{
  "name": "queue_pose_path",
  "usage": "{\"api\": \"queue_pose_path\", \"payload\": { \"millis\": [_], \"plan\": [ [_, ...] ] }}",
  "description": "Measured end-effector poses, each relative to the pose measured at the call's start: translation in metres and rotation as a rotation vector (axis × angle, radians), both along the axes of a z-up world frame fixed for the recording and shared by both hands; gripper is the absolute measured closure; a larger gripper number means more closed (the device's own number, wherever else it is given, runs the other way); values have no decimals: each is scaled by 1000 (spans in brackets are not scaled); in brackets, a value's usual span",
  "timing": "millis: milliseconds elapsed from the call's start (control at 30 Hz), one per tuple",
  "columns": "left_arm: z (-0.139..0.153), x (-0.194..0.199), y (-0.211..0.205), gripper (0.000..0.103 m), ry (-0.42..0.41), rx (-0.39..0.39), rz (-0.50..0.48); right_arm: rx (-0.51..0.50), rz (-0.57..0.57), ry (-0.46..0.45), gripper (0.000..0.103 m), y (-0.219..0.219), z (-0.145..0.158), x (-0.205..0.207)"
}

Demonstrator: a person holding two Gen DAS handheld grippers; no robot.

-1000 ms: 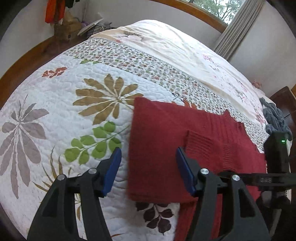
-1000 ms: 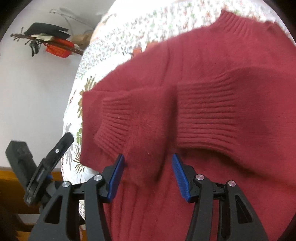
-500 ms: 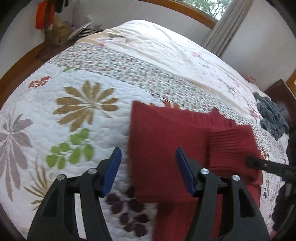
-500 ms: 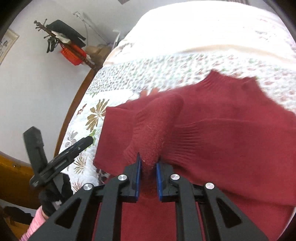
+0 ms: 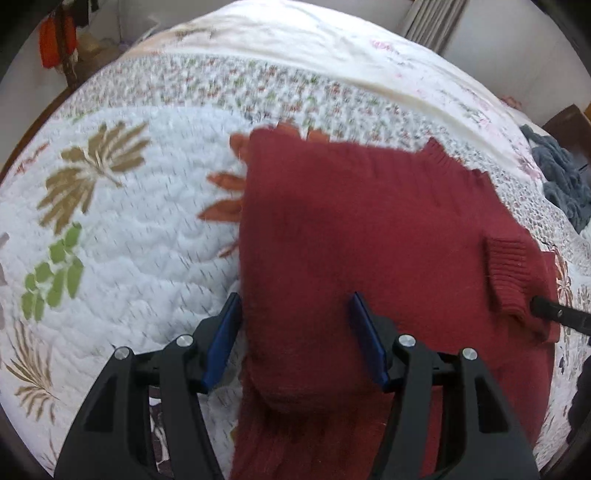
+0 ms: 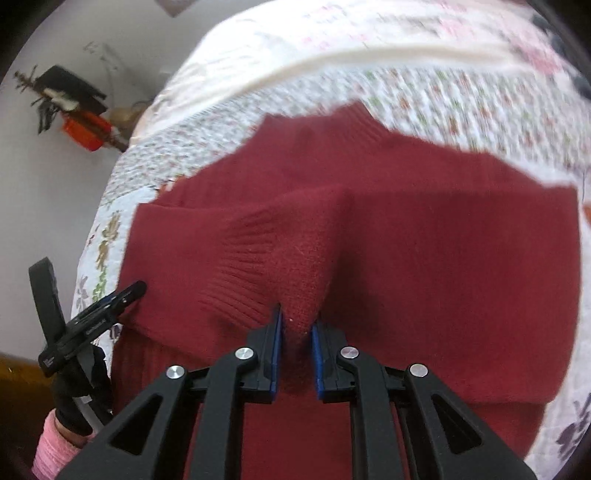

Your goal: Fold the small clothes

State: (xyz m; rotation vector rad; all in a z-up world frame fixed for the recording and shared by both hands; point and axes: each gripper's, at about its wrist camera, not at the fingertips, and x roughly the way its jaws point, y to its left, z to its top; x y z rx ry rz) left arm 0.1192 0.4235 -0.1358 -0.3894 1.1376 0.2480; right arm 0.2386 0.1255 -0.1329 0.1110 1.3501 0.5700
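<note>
I'm in a bedroom at home: a big bed [image 5: 155,229] under a leaf-print quilt [image 5: 122,206] fills the view, curtains [image 5: 432,14] at 1 o'clock, and clothes hanging on a stand [image 6: 74,107] at 10 o'clock.

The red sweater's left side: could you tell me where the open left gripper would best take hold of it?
Probably the folded left edge of the red sweater, coming in from the quilt side. That edge lies straight and bare between the left gripper fingers, while the right gripper already pinches the ribbed sleeve.
</note>
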Motion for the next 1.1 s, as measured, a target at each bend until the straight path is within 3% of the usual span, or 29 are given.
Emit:
{"api": "queue_pose_path", "payload": {
  "millis": [167, 333, 400, 500, 633, 767, 800, 867, 933, 1000, 1100],
  "plan": [
    [-3, -2, 2, 41, -7, -6, -5, 1, -17, 49, 86, -7, -20, 0],
    [15, -5, 0, 42, -25, 10, -16, -81, 58, -68, 62, 3, 18, -14],
    [29, -5, -5, 42, -70, 5, -23, -75, 104, -131, 57, 13, 41, -23],
    [41, -2, -15, 41, -101, -10, -41, -68, 172, -143, 55, 37, 51, -31],
    [37, 7, -30, 40, -95, 9, -68, -118, 231, -127, 44, 70, 36, -36],
    [22, 10, -32, 39, -72, 6, -57, -226, 238, -143, 44, 85, 11, -33],
    [16, 11, -32, 39, -62, 15, -52, -245, 235, -144, 45, 87, 6, -31],
    [12, 11, -31, 39, -58, 26, -49, -253, 217, -132, 62, 81, 0, -26],
    [9, 9, -28, 39, -56, 34, -49, -195, 180, -114, 84, 67, 3, -21],
    [8, 7, -26, 39, -55, 38, -49, -133, 132, -89, 93, 51, 7, -18],
    [6, 6, -24, 39, -51, 42, -42, -39, 46, -63, 94, 17, 17, -14]
  ]
}}
